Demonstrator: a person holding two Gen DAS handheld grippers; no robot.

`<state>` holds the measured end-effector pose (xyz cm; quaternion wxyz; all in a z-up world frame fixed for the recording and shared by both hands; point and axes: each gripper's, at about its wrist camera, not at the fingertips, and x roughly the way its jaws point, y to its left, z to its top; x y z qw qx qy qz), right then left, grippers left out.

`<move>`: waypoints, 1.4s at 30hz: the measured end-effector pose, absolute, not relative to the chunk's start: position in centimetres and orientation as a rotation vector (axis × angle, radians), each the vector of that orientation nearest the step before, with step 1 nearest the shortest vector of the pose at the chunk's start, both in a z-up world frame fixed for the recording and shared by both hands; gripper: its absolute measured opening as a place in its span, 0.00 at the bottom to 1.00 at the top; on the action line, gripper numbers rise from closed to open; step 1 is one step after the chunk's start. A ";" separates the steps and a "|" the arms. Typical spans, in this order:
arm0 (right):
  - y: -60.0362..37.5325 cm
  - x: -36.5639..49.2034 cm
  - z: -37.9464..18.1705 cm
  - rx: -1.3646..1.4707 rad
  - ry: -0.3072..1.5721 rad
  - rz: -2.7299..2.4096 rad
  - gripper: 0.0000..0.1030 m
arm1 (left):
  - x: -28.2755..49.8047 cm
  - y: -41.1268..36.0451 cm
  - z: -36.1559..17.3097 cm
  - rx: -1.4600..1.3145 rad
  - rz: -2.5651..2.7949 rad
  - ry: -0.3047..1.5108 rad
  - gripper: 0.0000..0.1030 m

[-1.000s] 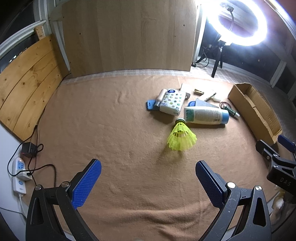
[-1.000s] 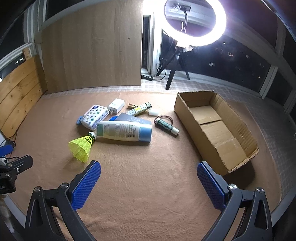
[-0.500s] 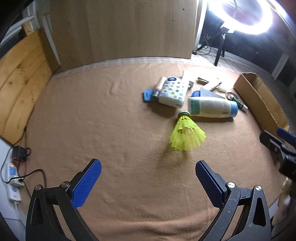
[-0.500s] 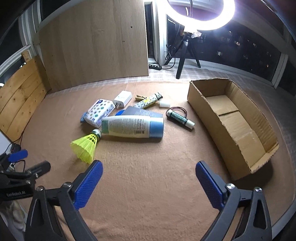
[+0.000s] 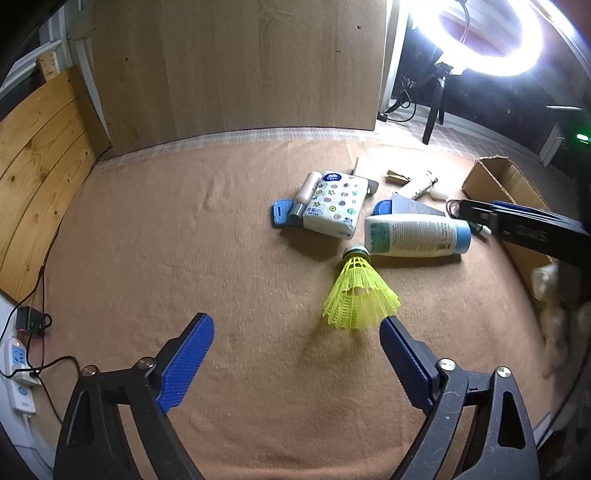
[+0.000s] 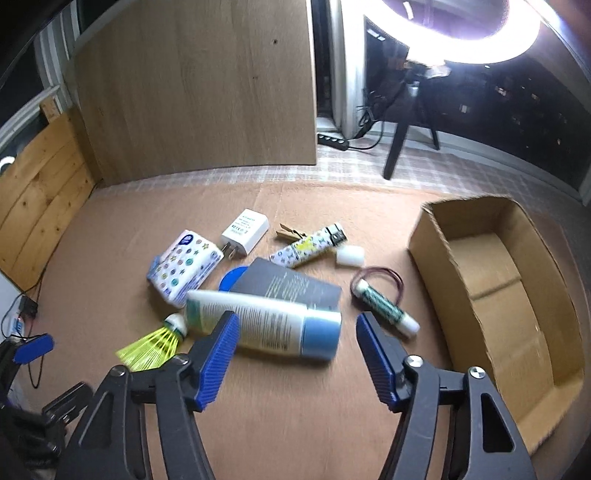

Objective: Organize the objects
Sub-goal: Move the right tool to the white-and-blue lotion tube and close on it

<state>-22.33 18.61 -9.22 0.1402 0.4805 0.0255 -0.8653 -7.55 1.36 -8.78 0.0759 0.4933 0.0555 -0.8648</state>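
Your left tool [image 5: 297, 339] is spread wide and holds nothing, with the yellow plastic mesh shuttlecock [image 5: 356, 293] lying at centre right of its view, its skirt just beside your right-hand blue pad [image 5: 404, 360] and its dark cork tip touching the white lotion bottle with the blue cap [image 5: 415, 235]. Your right tool [image 6: 293, 349] is likewise parted and empty, framing that bottle's blue cap end at lower centre of its view. To take the shuttlecock well, I would shift the left tool toward the right of the frame so the skirt sits between both pads, then close gently near the firmer tip, since the mesh will probably crush or spring out. The open brown cardboard box [image 6: 495, 291] at the right of the right view looks the likely destination; it is bare inside. The things lie on a tan felt-like cloth [image 5: 184, 240] covering the floor, soft enough to snag a pad. A bright ring lamp [image 6: 461, 33] glares at upper right, and wooden panels [image 5: 240, 62] close the back.
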 end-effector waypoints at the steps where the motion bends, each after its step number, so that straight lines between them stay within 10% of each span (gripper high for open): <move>1: 18.3 -23.1 -9.7 1.406 0.074 -2.476 0.52 | -7.5 1.4 -8.8 1.475 -2.594 0.167 0.88; 42: 20.8 -19.3 -13.2 1.596 -0.069 -2.169 0.47 | -7.6 9.2 -10.3 1.659 -2.758 0.269 0.78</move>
